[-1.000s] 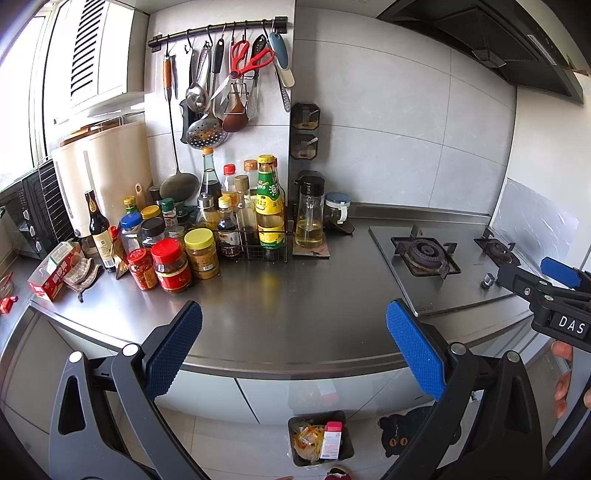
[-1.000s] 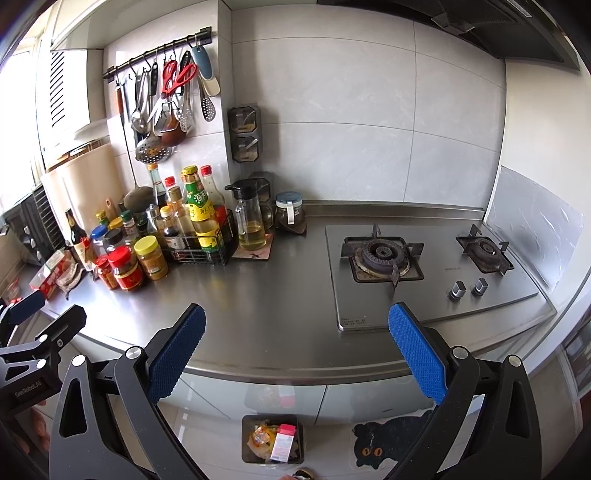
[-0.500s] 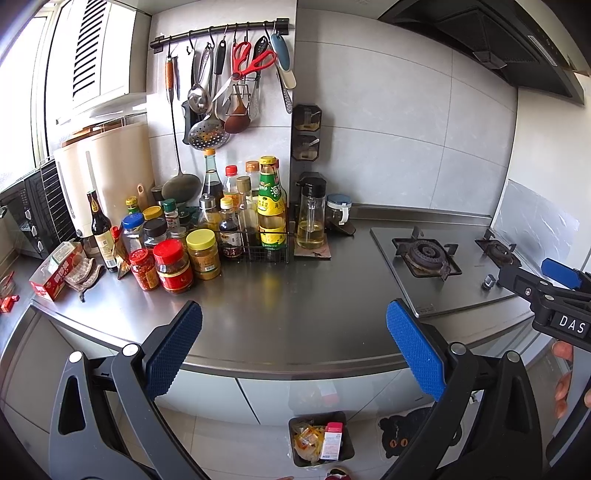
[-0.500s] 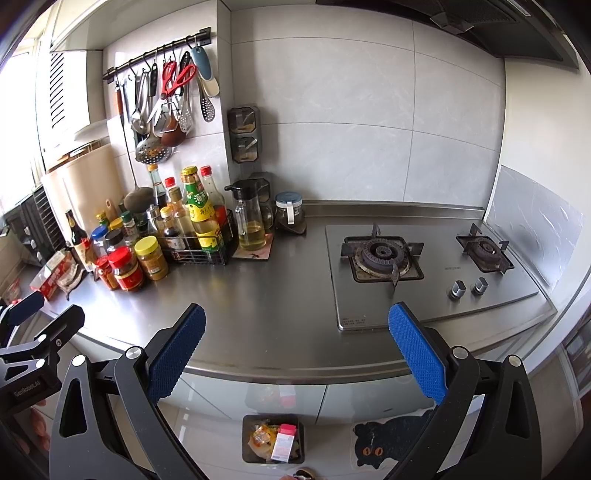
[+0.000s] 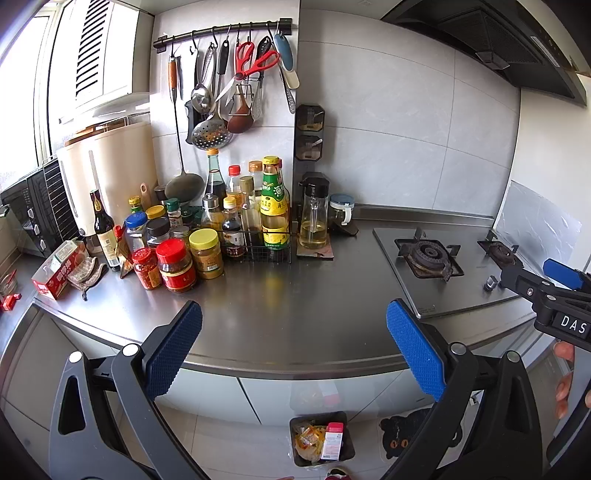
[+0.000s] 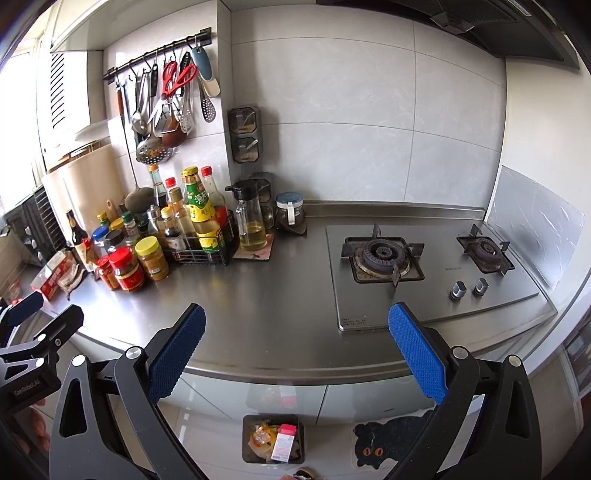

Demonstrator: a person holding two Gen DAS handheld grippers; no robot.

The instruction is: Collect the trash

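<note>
A small black trash bin stands on the floor below the steel counter, holding yellow wrappers and a white-and-red carton. My left gripper hangs open over the counter's front edge with nothing between its blue pads. My right gripper is also open and empty, a little further right, near the gas hob. Each gripper shows at the edge of the other's view: the right one at far right, the left one at far left. A red-and-white box lies at the counter's left end.
Jars and sauce bottles crowd the counter's back left, with an oil dispenser beside them. A two-burner gas hob fills the right side. Utensils hang on a wall rail. A black cat mat lies on the floor.
Both views have shifted only very slightly; the grippers stay open and nothing on the counter has moved.
</note>
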